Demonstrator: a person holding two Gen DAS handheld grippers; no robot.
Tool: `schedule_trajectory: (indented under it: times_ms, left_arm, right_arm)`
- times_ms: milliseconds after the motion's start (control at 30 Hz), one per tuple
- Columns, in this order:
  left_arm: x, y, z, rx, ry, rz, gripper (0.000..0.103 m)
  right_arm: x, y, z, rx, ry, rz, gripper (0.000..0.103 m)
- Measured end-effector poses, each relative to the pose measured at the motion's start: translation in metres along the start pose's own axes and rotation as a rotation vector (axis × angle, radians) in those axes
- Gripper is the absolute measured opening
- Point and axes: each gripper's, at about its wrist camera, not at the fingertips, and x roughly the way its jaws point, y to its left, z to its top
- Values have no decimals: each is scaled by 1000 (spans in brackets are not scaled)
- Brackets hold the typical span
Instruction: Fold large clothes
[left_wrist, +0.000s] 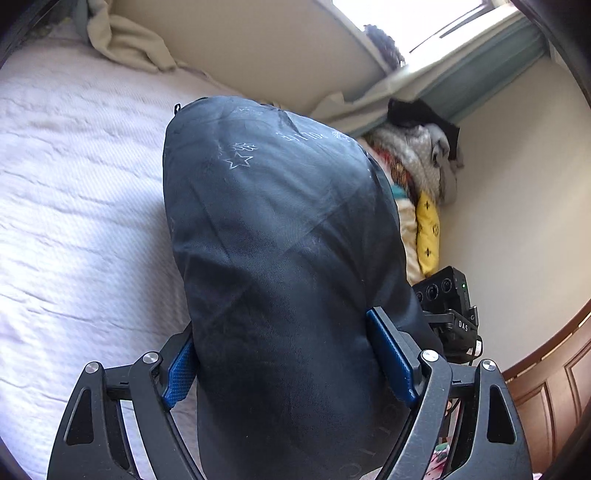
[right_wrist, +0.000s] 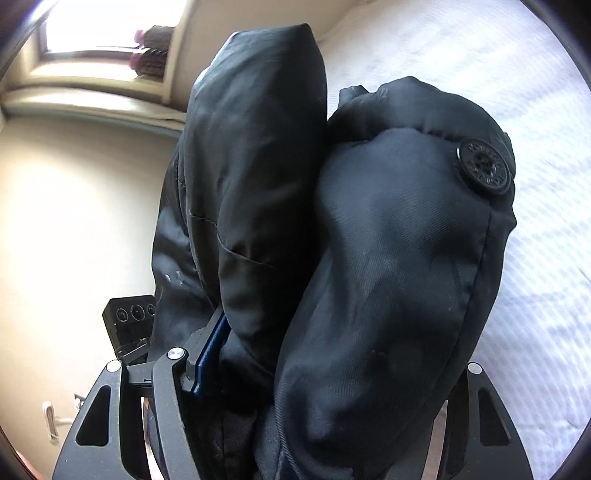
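Observation:
A dark navy padded jacket (left_wrist: 280, 236) with pale star prints fills the left wrist view, held up over the white bed (left_wrist: 74, 206). My left gripper (left_wrist: 284, 354) is shut on a thick fold of it, blue pads (left_wrist: 391, 354) pressing each side. In the right wrist view the same jacket (right_wrist: 369, 258) bulges in two padded folds with a large black button (right_wrist: 484, 167). My right gripper (right_wrist: 314, 369) is shut on the jacket; only its left blue pad (right_wrist: 210, 350) shows, the other is hidden by fabric.
A pile of mixed clothes (left_wrist: 413, 162) and a yellow item (left_wrist: 427, 236) lie by the wall under the window sill (left_wrist: 406, 74). A beige blanket (left_wrist: 125, 44) lies at the bed's far end. The other gripper's camera box (left_wrist: 447, 295) is at right; wooden panelling (left_wrist: 554, 387).

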Motion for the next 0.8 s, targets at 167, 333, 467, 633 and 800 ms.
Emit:
schedule_trajectory:
  times_ms: [167,333,467,633,800]
  left_arm:
    - [-22,20,11,-14,-66,42,86]
    - [-21,48,13,-53,-70,115,86]
    - [-9,73,4,-72,-40,170,86]
    - [-10,83,-3,-69,-53,189,97]
    - [-22,86,-2,-66,-56,221,98]
  right_arm:
    - [25,9,10,-17,5,36,66]
    - [57,-6,7,7,32,31,66]
    - [81,-24,-5,54,67,-10,68]
    - [83,-33,-9,61,78,-47,77]
    - [76,-30,-1,97,69,-56,84]
